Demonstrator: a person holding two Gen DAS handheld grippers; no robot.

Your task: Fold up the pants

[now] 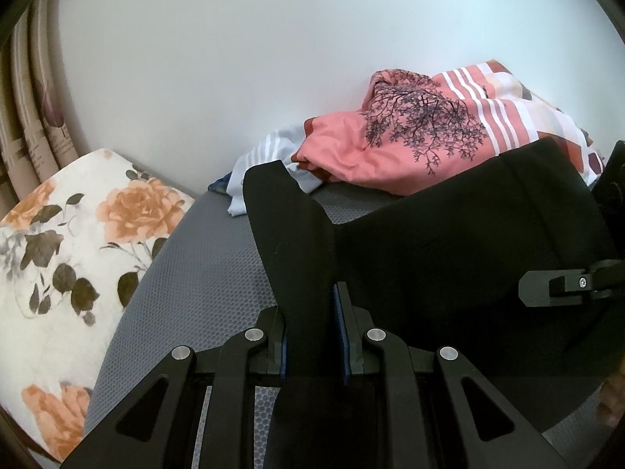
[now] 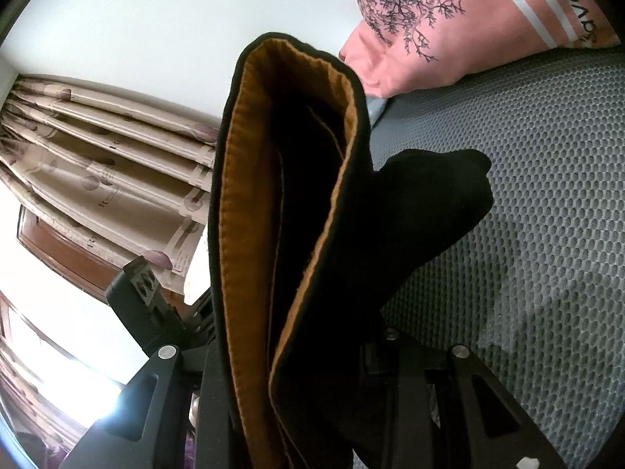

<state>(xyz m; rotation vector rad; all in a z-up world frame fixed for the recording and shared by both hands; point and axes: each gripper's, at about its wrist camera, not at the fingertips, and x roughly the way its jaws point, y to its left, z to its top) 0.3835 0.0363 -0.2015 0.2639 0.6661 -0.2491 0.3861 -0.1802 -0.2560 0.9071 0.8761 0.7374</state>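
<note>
The pink shirt [image 2: 461,27] has letters reading "avorit". Both the left gripper [image 1: 312,336] and right gripper [image 2: 297,371] pinch the soft black pants [image 1: 449,242] above a bumpy grey mat [image 2: 547,195].

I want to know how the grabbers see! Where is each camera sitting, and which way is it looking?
Left wrist: sits on the left gripper, looking along its fingers, shut on the black pants, across the grey mat towards the wall; the right gripper's side shows.
Right wrist: sits on the right gripper, looking at the pants' orange-lined opening, curtains behind.
Both show pants, mat, pink cloth.
</note>
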